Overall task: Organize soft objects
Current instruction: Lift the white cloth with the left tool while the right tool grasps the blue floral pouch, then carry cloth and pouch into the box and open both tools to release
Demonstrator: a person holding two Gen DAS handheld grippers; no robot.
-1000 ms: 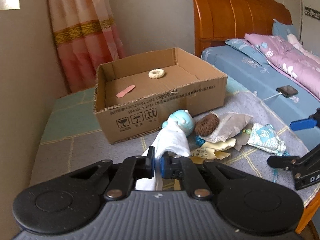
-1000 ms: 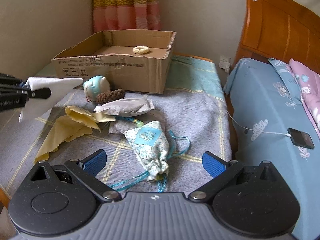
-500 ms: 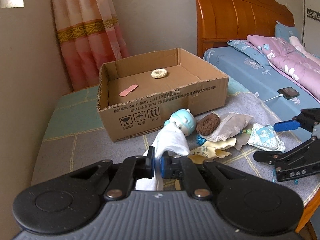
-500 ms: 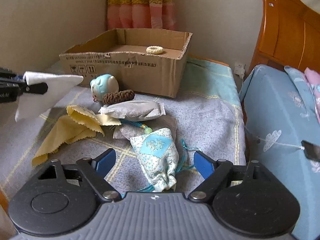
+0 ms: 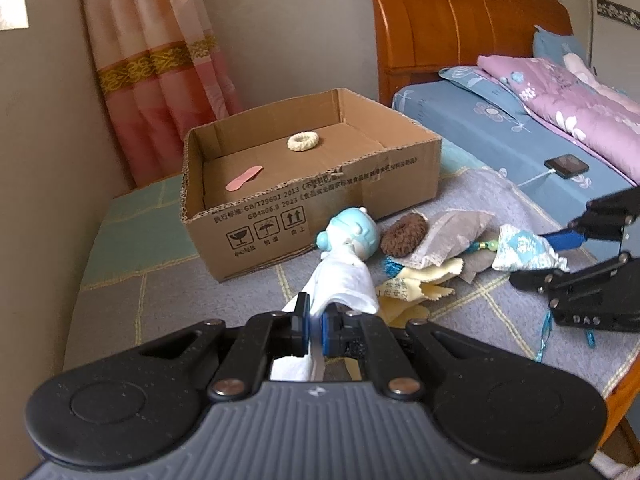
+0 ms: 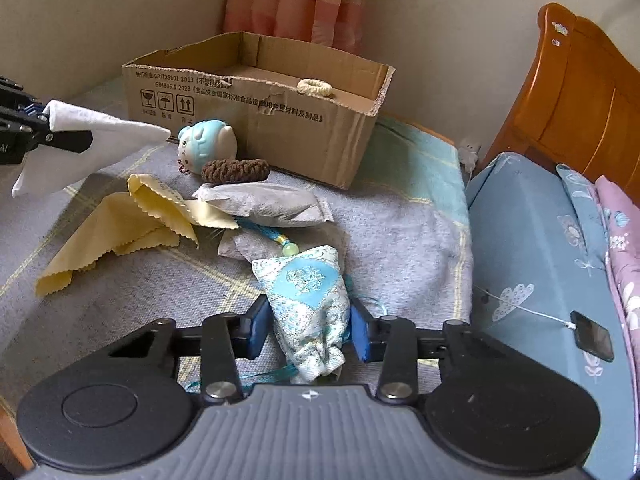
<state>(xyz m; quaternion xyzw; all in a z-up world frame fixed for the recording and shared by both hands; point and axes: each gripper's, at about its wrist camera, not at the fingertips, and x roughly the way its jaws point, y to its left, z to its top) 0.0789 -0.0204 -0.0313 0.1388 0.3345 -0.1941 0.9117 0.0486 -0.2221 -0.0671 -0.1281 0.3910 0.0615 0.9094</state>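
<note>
My left gripper [image 5: 315,326] is shut on a white cloth [image 5: 344,280] and holds it above the blanket, in front of the open cardboard box [image 5: 320,204]. The cloth also shows in the right wrist view [image 6: 100,136]. My right gripper [image 6: 307,330] is partly closed around a blue patterned sachet [image 6: 308,300], its pads at either side of it. The sachet also shows in the left wrist view [image 5: 524,250]. A blue plush toy [image 6: 206,146], a brown scrunchie [image 6: 236,170], a grey pouch [image 6: 264,204] and a yellow cloth [image 6: 120,232] lie between the grippers.
The box holds a cream ring [image 5: 303,142] and a pink strip [image 5: 244,178]. A bed with a blue sheet [image 6: 532,260] and a phone on a cable [image 6: 592,336] lies to the right. A curtain [image 5: 160,60] hangs behind the box.
My right gripper has moved forward over the sachet and its fingers have narrowed around it. My left gripper still holds the white cloth and has barely moved.
</note>
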